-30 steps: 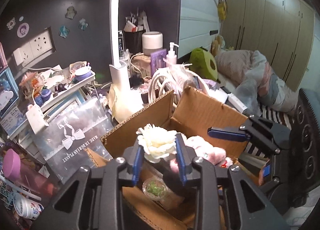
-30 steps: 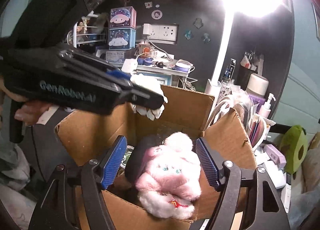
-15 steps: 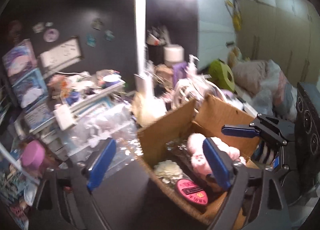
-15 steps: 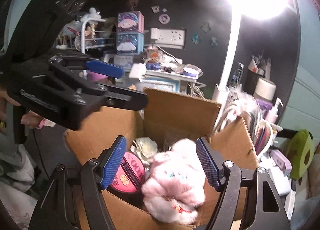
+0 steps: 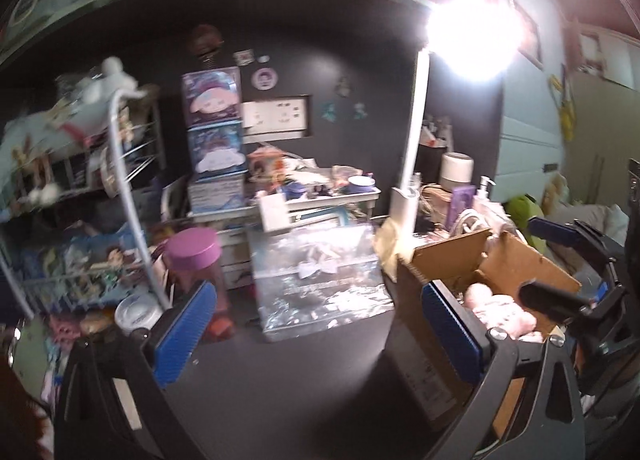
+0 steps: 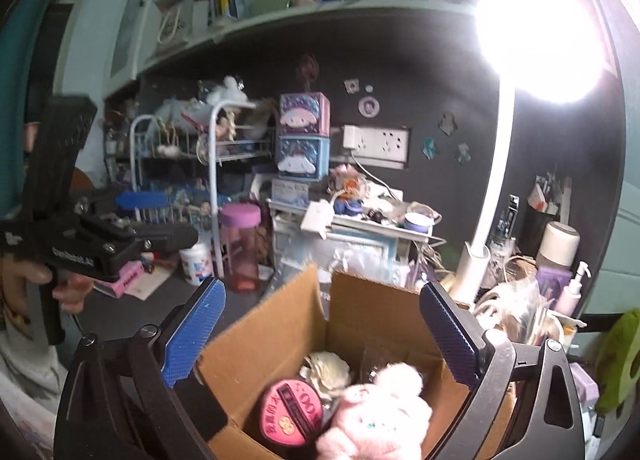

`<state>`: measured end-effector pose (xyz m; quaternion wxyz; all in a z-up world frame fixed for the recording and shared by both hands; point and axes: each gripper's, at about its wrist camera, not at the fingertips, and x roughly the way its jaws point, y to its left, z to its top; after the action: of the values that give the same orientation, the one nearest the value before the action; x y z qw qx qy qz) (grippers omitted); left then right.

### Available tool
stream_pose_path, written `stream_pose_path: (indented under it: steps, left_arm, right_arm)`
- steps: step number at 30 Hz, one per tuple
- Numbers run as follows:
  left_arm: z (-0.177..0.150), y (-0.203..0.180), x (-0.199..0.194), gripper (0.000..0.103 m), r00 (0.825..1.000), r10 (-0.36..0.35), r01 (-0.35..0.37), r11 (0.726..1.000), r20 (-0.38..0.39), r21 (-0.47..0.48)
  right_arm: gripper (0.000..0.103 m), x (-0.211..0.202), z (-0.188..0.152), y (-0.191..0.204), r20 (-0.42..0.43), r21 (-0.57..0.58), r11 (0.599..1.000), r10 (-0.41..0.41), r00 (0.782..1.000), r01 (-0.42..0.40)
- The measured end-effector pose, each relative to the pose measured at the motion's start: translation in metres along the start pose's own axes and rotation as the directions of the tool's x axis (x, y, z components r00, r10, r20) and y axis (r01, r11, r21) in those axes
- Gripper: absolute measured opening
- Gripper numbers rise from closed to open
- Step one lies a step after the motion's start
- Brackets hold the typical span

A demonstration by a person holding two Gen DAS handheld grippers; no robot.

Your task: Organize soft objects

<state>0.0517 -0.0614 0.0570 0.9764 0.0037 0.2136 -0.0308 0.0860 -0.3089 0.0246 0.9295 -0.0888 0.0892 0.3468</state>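
A cardboard box (image 6: 276, 344) stands on the dark desk. In it lie a pink plush toy (image 6: 380, 416), a cream fabric flower (image 6: 328, 370) and a round pink tin (image 6: 290, 414). My right gripper (image 6: 320, 336) is open and empty, just above the box's near side. My left gripper (image 5: 316, 336) is open and empty over bare desk, left of the box (image 5: 500, 260); the plush (image 5: 502, 310) shows inside. The left gripper also shows in the right wrist view (image 6: 152, 219), held to the left of the box.
A clear plastic bag (image 5: 316, 280) lies on the desk behind the left gripper. A pink-lidded bottle (image 6: 242, 244), a white wire rack (image 6: 192, 163), stacked character boxes (image 6: 304, 135) and a lit desk lamp (image 6: 492, 195) crowd the back. Bottles and cables sit right of the box.
My left gripper opened and dropped the cream flower into the box, then drew back to the left. My right gripper stayed open and lifted a little above the box.
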Motion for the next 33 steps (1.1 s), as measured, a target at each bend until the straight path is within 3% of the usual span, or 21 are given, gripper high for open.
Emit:
stream_pose_path:
  steps: [33]
  left_arm:
    - [-0.016, 0.009, -0.005, 0.102, 1.000, 0.024, -0.024, 0.999, -0.012, -0.025]
  right_arm:
    - [0.098, -0.004, -0.001, 0.013, 0.011, 0.005, 1.000, 0.000, 1.000, -0.001]
